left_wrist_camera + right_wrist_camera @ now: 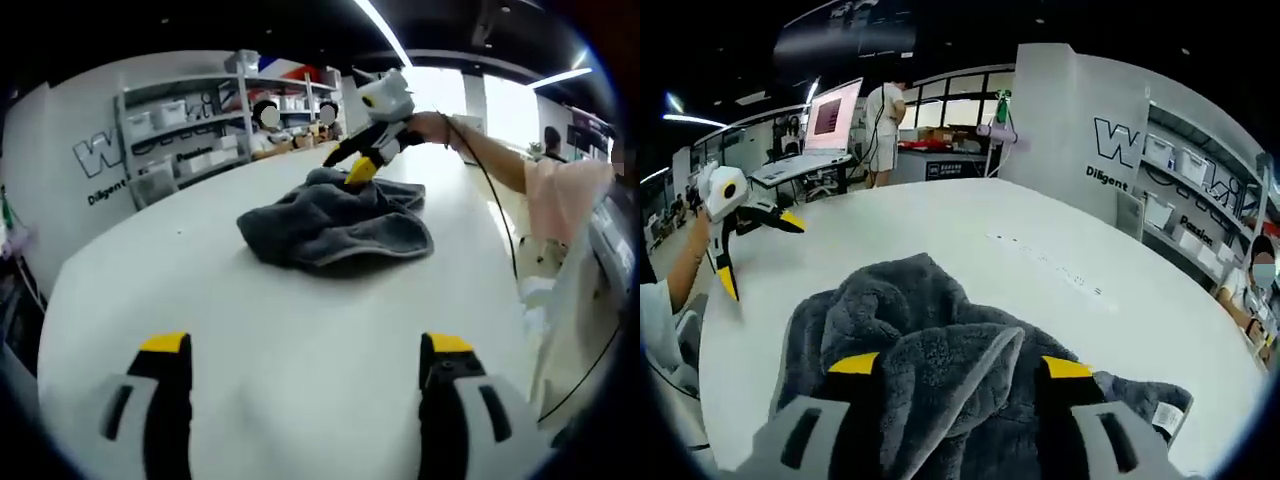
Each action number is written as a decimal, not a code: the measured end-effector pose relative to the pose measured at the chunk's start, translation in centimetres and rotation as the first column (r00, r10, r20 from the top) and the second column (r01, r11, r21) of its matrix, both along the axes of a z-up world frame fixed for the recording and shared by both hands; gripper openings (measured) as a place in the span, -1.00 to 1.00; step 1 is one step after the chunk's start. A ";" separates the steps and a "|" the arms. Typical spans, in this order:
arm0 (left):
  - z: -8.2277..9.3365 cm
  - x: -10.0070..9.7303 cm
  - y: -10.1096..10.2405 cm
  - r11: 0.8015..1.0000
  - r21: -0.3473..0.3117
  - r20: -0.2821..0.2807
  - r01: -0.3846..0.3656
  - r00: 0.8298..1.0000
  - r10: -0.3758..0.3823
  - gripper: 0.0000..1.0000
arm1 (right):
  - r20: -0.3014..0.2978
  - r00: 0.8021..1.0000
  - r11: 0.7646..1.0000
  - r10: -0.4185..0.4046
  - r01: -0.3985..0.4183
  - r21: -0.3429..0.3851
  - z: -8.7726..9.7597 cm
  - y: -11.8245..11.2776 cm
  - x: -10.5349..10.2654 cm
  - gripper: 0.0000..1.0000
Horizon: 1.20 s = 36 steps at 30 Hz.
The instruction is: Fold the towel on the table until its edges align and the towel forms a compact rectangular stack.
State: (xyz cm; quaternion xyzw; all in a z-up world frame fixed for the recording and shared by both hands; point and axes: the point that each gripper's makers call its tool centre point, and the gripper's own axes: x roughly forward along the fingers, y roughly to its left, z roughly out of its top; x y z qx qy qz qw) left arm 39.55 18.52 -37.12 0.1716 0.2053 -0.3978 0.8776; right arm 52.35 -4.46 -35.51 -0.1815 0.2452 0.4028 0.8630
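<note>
A dark grey towel [335,225] lies crumpled in a heap on the white table [200,290]. In the left gripper view my left gripper [306,343] is open over bare table, well short of the towel. My right gripper [348,165], held by a hand [430,125], dips its yellow tip onto the towel's far side. In the right gripper view the right gripper [960,365] stands open, its jaws either side of a raised fold of the towel [930,330]. The left gripper [760,252] hangs open above the table [970,230] at the left, apart from the towel.
Shelves with white bins [190,130] stand behind the table, with people near them. A black cable [500,200] runs along the person's arm by a pink sleeve [560,195]. A screen [835,115], a standing person [883,125] and more shelves [1200,190] are beyond the table.
</note>
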 end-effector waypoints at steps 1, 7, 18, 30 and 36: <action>0.0 0.0 0.0 1.000 0.000 0.000 0.000 1.000 0.000 0.99 | -0.010 1.000 1.000 0.008 -0.008 0.013 -0.2 0.2 -0.1 0.03; 0.1 -0.1 0.2 1.000 -0.003 0.003 -0.006 1.000 0.006 0.99 | -0.054 0.998 0.999 0.026 -0.024 0.031 -0.9 0.9 -0.8 -0.45; 0.1 -0.4 0.5 1.000 -0.011 0.006 -0.009 1.000 0.009 0.99 | -0.015 0.998 0.997 0.064 -0.063 0.042 0.4 1.4 -1.5 -0.77; 0.0 -0.1 0.1 1.000 -0.015 0.008 0.002 1.000 -0.002 0.99 | 0.063 0.995 0.976 0.079 -0.090 0.199 6.9 3.5 -2.3 -0.82; 0.4 -0.3 0.9 1.000 -0.016 0.017 -0.007 1.000 0.007 0.99 | 0.135 0.987 0.961 0.089 -0.121 0.250 12.0 7.0 -1.6 -0.83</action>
